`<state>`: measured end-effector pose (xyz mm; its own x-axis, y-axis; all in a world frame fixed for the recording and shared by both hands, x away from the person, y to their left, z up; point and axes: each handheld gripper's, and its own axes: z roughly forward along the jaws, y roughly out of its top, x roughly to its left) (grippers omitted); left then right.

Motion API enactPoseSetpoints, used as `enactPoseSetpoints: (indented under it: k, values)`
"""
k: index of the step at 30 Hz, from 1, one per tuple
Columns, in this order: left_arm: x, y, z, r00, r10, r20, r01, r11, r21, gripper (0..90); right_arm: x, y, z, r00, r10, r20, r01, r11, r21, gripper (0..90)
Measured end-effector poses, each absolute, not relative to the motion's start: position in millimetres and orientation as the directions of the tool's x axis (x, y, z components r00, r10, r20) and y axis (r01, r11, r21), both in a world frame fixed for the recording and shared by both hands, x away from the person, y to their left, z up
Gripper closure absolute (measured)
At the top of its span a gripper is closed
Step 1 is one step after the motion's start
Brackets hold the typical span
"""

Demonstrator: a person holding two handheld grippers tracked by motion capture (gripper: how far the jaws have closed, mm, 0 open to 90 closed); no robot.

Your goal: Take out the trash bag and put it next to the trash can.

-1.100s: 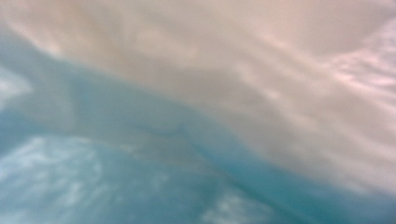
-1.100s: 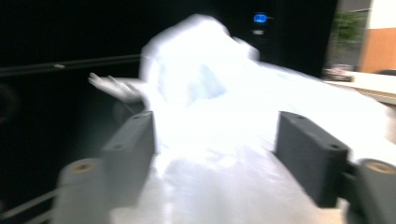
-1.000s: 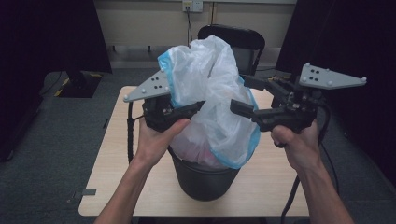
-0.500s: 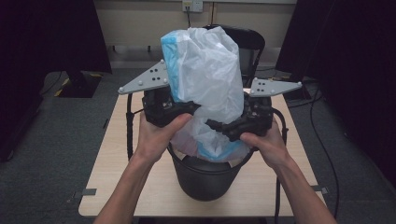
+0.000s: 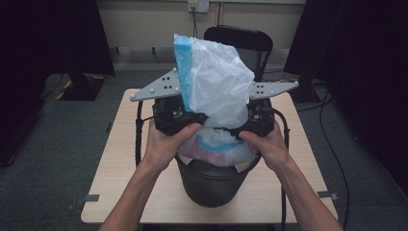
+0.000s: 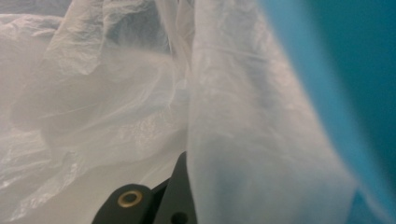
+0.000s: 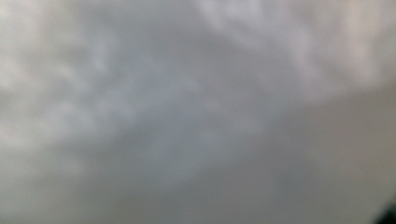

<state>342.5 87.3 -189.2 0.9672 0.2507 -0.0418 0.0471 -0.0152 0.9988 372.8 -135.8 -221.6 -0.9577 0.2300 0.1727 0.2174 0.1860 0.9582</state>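
A white, see-through plastic bag (image 5: 216,86) with a blue edge stands gathered upward out of a black bin (image 5: 211,185) on the table. My left gripper (image 5: 199,118) is shut on the bag's left side at its neck. In the left gripper view the bag's folds (image 6: 116,93) lie right over one black jaw. My right gripper (image 5: 228,130) comes in from the right at the same height. Its jaws have just been closing and now pinch the bunched bag between them. Blurred plastic (image 7: 187,107) lies against the right gripper view's lens.
The bin stands near the front middle of a small wooden table (image 5: 120,183). A black chair (image 5: 235,36) is behind the table, and cables trail over the grey carpet at the right. Dark curtains hang at both sides.
The right gripper has come in from the right and down to the bag's neck and closed on it. The bag's top has been drawn together and now stands taller and narrower.
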Motion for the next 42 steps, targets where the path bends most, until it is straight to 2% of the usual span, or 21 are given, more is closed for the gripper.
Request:
enactPoseSetpoints:
  k: [2, 3, 6, 13, 17, 27, 34, 42]
  values:
    - [342.3, 87.4, -190.1, 0.967, 0.25, -0.043, 0.047, -0.011, 0.999, 90.0, 371.8, -136.5, -221.1, -0.961, 0.216, 0.171, 0.211, 0.177, 0.961, 82.6]
    - [342.7, 88.0, -190.8, 0.968, 0.246, -0.047, 0.05, -0.006, 0.999, 89.9, 370.7, -136.5, -220.5, -0.962, 0.217, 0.167, 0.207, 0.178, 0.962, 86.0]
    - [343.1, 89.6, -192.0, 0.97, 0.236, -0.06, 0.058, 0.016, 0.998, 87.9, 368.3, -136.4, -218.7, -0.963, 0.222, 0.156, 0.198, 0.183, 0.963, 89.2]
    - [343.2, 94.5, -192.2, 0.943, 0.325, -0.072, 0.062, 0.043, 0.997, 53.2, 373.8, -146.2, -212.7, -0.951, 0.263, 0.163, 0.199, 0.115, 0.973, 89.9]
    - [344.0, 98.1, -193.1, 0.932, 0.355, -0.074, 0.061, 0.048, 0.997, 40.3, 376.0, -152.4, -209.9, -0.945, 0.282, 0.165, 0.197, 0.089, 0.976, 89.9]
    - [342.0, 104.0, -192.8, 0.911, 0.406, -0.077, 0.059, 0.058, 0.997, 32.2, 379.7, -164.5, -200.2, -0.932, 0.325, 0.163, 0.182, 0.031, 0.983, 90.0]
    - [344.6, 111.8, -197.7, 0.905, 0.417, -0.082, 0.064, 0.056, 0.996, 31.9, 399.2, -181.1, -204.4, -0.906, 0.364, 0.218, 0.214, -0.05, 0.975, 90.0]
    - [345.8, 112.9, -202.9, 0.903, 0.42, -0.089, 0.075, 0.05, 0.996, 31.9, 415.1, -185.6, -198.8, -0.888, 0.395, 0.234, 0.227, -0.067, 0.972, 90.0]
